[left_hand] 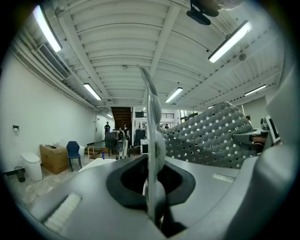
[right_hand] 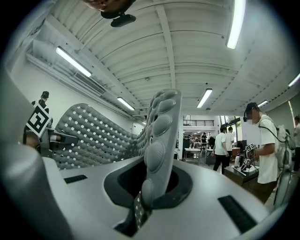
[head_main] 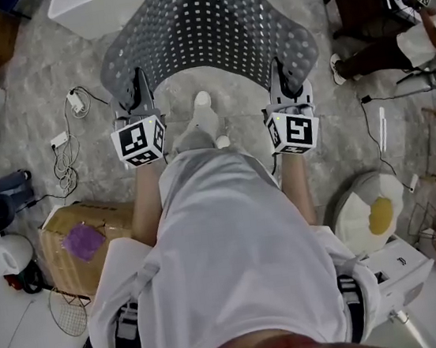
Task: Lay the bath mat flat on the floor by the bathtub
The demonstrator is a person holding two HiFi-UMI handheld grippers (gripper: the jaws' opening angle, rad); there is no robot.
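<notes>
Our left gripper (left_hand: 153,201) is closed tight on a corner of the grey bath mat (head_main: 207,27). In its own view the mat's thin edge stands upright in the narrow slot between the jaws. Our right gripper (right_hand: 143,201) is clamped the same way on the other near corner. There the mat rises from between the jaws and shows a row of rounded suction cups (right_hand: 156,152) on its underside.

From above, the two grippers sit level with each other and well apart, with the mat stretched between them. The mat is a perforated sheet dotted with small square holes. It bows up and away from us in a curve and does not lie flat. Its far edge reaches toward the white bathtub (head_main: 81,12) at the top of the head view. We cannot tell whether that edge touches the marbled grey floor (head_main: 39,89).

Our white shoes (head_main: 203,101) stand on the floor just behind the mat's near edge. A cardboard box (head_main: 88,218) sits off to our left.

As we judge it, the mat is in hand and faces the tub, so it is roughly where it needs to be. It is not laid yet. It needs lowering until the whole sheet rests flat on the floor by the tub, and then both grippers need to let go.
</notes>
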